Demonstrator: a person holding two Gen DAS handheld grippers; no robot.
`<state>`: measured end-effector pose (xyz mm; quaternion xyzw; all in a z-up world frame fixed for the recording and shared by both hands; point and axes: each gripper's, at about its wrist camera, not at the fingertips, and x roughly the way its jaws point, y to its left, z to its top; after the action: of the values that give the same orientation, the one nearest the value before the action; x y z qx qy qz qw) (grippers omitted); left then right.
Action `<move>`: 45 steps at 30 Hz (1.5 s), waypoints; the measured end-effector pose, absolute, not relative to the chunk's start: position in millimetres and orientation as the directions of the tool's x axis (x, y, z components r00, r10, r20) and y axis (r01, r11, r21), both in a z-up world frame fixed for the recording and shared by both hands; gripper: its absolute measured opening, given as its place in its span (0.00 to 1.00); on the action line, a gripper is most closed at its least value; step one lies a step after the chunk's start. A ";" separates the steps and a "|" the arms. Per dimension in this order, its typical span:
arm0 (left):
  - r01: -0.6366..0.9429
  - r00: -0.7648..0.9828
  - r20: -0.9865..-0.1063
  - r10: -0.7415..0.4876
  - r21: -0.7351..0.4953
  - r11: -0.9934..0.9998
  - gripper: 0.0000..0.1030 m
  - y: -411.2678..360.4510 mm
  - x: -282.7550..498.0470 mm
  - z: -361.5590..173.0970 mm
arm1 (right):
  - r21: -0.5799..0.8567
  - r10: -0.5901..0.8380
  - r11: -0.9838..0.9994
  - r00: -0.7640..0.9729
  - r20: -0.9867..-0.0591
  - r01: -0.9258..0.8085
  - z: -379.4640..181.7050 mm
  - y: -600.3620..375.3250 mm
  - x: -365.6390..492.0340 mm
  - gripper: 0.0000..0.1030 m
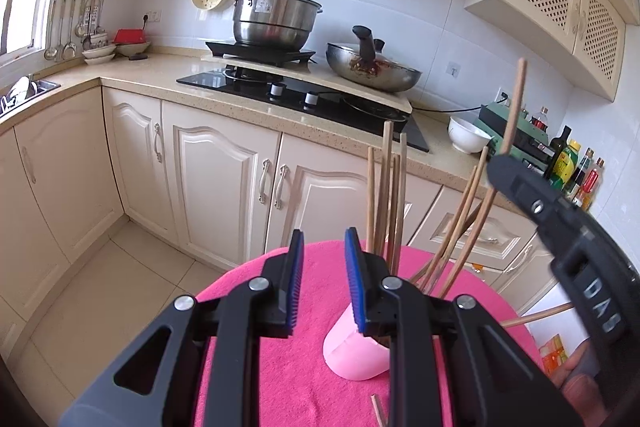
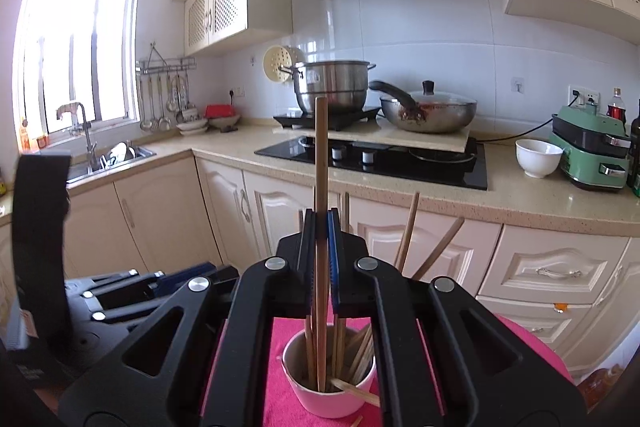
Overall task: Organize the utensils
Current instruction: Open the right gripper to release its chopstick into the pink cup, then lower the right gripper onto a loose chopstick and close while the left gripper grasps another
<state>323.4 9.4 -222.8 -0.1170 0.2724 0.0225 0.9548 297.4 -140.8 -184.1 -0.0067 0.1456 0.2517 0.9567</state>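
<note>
A pink cup (image 2: 329, 393) stands on a pink cloth (image 1: 296, 367) that covers a small round table, with wooden chopsticks (image 1: 386, 199) upright in it and others leaning out to the right. One loose chopstick (image 1: 378, 411) lies on the cloth near the front edge. The cloth's rim falls away to bare floor tiles (image 1: 116, 291) on the left, open up to the cream cabinet doors (image 1: 216, 187). The letters "DAS" show on the right gripper's body in the left wrist view. The right gripper (image 2: 321, 227) is clamped on a single chopstick (image 2: 321, 155), held upright with its lower end inside the cup. The left gripper (image 1: 322, 251) hangs just left of the cup, jaws apart and holding nothing.
</note>
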 end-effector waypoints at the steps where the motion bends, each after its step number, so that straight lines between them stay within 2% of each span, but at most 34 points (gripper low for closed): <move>1: -0.106 0.850 -0.526 -0.018 -0.205 0.973 0.20 8.5 323.4 -222.3 | 0.051 0.475 0.874 0.830 -0.292 -0.483 -186.8 -139.3 297.4 0.06; 13: -0.108 0.825 -0.565 0.006 -0.147 0.983 0.20 11.2 316.1 -226.1 | -0.012 0.432 0.880 0.810 -0.396 -0.476 -217.4 -133.9 292.8 0.06; 23: -0.100 0.818 -0.575 0.000 -0.142 0.985 0.20 19.0 301.1 -217.6 | -0.027 0.406 0.893 0.830 -0.383 -0.449 -206.7 -129.2 280.1 0.07; 26: -0.089 0.819 -0.574 -0.010 -0.145 0.985 0.20 19.8 296.1 -213.6 | -0.035 0.395 0.898 0.840 -0.372 -0.438 -199.8 -128.9 273.9 0.15; 28: -0.081 0.820 -0.572 -0.019 -0.149 0.986 0.20 20.0 293.6 -211.1 | -0.043 0.384 0.904 0.851 -0.358 -0.425 -194.5 -129.4 269.0 0.40; 29: -0.079 0.820 -0.571 -0.020 -0.149 0.986 0.20 19.7 291.9 -209.8 | -0.052 0.374 0.908 0.861 -0.345 -0.415 -190.8 -130.1 265.0 0.47; 39: -0.005 0.817 -0.570 -0.088 -0.160 0.987 0.20 7.5 275.3 -196.9 | -0.082 0.302 0.940 0.918 -0.259 -0.332 -149.1 -150.1 230.3 0.49; 45: 0.057 0.763 -0.629 -0.147 -0.162 0.985 0.20 -13.9 266.2 -210.8 | -0.078 0.222 0.964 0.932 -0.285 -0.254 -148.7 -178.1 207.9 0.49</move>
<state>266.2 -13.9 -210.8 -0.0669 0.3399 -0.0544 0.9365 207.9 -178.1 -148.7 -0.0568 0.1381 0.1213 0.9813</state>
